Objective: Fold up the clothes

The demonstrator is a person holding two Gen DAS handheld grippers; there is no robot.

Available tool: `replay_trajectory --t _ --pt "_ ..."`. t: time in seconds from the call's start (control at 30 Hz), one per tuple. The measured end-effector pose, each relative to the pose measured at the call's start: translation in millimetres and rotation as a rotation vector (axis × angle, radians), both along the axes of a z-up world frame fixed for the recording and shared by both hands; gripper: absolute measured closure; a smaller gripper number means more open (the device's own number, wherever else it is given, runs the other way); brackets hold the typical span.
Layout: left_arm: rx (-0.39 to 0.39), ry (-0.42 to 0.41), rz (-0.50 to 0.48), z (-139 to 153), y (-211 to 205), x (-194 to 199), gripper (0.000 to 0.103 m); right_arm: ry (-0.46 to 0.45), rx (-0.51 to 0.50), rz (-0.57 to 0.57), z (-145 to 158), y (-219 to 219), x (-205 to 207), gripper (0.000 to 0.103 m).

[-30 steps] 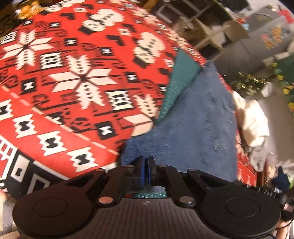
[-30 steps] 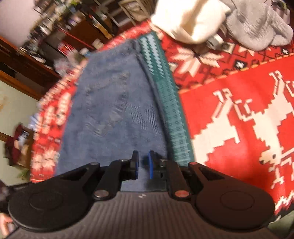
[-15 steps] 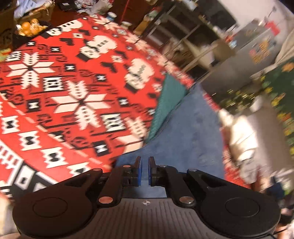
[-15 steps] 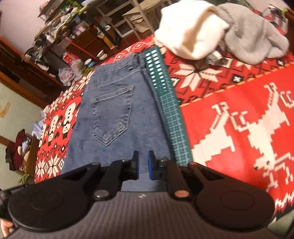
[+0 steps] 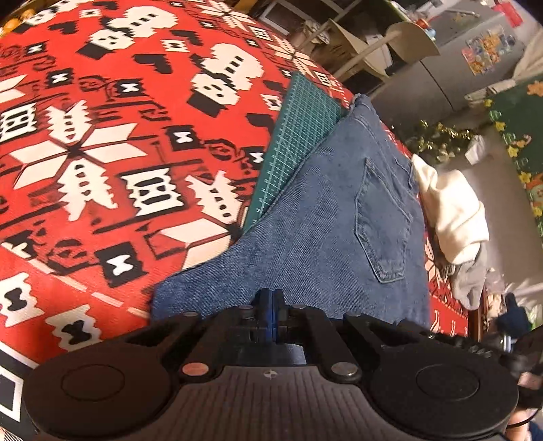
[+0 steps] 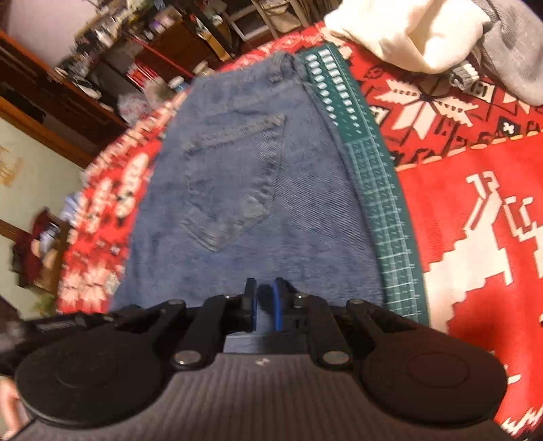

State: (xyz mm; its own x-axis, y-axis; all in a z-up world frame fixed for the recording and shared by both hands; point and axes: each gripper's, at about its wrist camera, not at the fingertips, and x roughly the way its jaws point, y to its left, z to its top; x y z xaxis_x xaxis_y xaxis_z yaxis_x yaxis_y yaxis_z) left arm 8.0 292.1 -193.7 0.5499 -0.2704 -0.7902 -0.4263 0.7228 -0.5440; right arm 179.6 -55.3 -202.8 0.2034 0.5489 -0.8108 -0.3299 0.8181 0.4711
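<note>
Folded blue jeans (image 5: 339, 220), back pocket up, lie on a green cutting mat (image 5: 302, 135) over a red patterned blanket (image 5: 101, 152). My left gripper (image 5: 269, 302) sits at the jeans' near edge with its blue pads pressed together, and no cloth shows between them. In the right wrist view the jeans (image 6: 254, 169) stretch away beside the mat (image 6: 383, 203). My right gripper (image 6: 264, 305) is at their near edge. Its jaws are closing, and a narrow gap between them is filled with denim.
A white garment (image 5: 451, 210) and a grey one (image 5: 470, 281) are heaped past the jeans' waistband side, and both (image 6: 407, 30) (image 6: 516, 44) show at the top right of the right wrist view. The red blanket (image 6: 475, 169) spreads wide on the right. Cluttered shelves and furniture ring the table.
The left jaws, slightly parted half a second ago, are now together. Both grippers have shifted along the jeans' near edge and sit a little closer to the cloth.
</note>
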Motion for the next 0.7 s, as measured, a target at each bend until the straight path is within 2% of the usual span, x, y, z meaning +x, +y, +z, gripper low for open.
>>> replay_trajectory --t 0.13,0.3,0.37,0.43,0.47,0.6,0.7 --pt "-0.008 0.009 0.040 -1.5 8.3 -7.8 0.100 0.014 -0.022 -0.041 -1.8 -8.9 1.9 0.103" --pt "-0.004 0.014 0.086 2.6 16.4 -18.4 0.100 0.054 -0.033 -0.160 -1.1 -34.4 3.8 0.103" --pt "0.001 0.010 0.102 5.3 17.7 -21.9 0.101 0.008 -0.084 -0.195 6.2 -41.0 1.6 0.103" --pt "0.012 -0.018 0.115 11.9 18.0 -27.7 0.101 -0.026 -0.067 -0.209 13.5 -45.9 -0.2 0.094" --pt "0.000 -0.050 0.121 15.3 19.6 -30.3 0.097 -0.041 -0.042 -0.203 17.6 -45.7 -0.1 0.092" --pt "-0.106 -0.143 0.101 18.8 24.2 -26.8 0.097 -0.066 0.064 -0.132 27.1 -30.4 -0.5 0.092" --pt "-0.108 -0.149 0.031 19.2 9.2 -7.5 0.097 -0.055 0.101 -0.064 23.1 -5.8 2.8 0.092"
